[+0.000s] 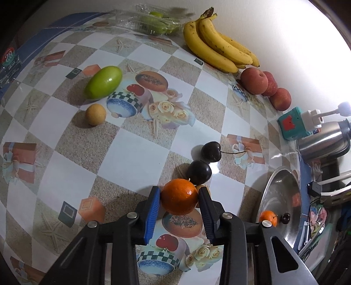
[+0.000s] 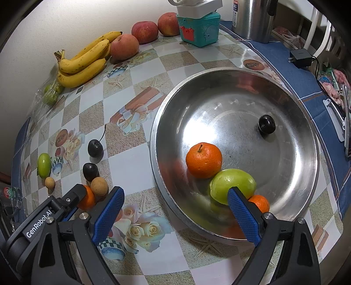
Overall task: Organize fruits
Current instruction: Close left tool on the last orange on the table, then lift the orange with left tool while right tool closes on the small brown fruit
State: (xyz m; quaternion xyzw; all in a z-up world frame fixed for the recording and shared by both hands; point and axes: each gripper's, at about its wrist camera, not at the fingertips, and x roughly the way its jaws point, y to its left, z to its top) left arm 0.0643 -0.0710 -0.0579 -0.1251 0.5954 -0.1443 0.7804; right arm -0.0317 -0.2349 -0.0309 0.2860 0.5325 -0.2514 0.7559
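Note:
My left gripper (image 1: pixel 178 198) is shut on an orange mandarin (image 1: pixel 179 196) just above the tablecloth; it also shows in the right wrist view (image 2: pixel 86 197). Two dark cherries (image 1: pixel 199 172) (image 1: pixel 211 151) lie just beyond it. A green fruit (image 1: pixel 103 82) and a small tan fruit (image 1: pixel 95 114) lie far left. My right gripper (image 2: pixel 175 202) is open and empty over the near rim of the steel bowl (image 2: pixel 219 232). The bowl holds a mandarin (image 2: pixel 203 160), a green fruit (image 2: pixel 232 185), a second mandarin (image 2: pixel 260 202) and a dark cherry (image 2: pixel 266 123).
Bananas (image 1: pixel 217 48), three red apples (image 1: pixel 254 80) and a clear bag of green fruit (image 1: pixel 153 22) line the wall. A teal box (image 2: pixel 198 27) with a white adapter and a steel kettle (image 2: pixel 254 19) stand at the back. A tan fruit (image 2: pixel 99 186) sits by the left gripper.

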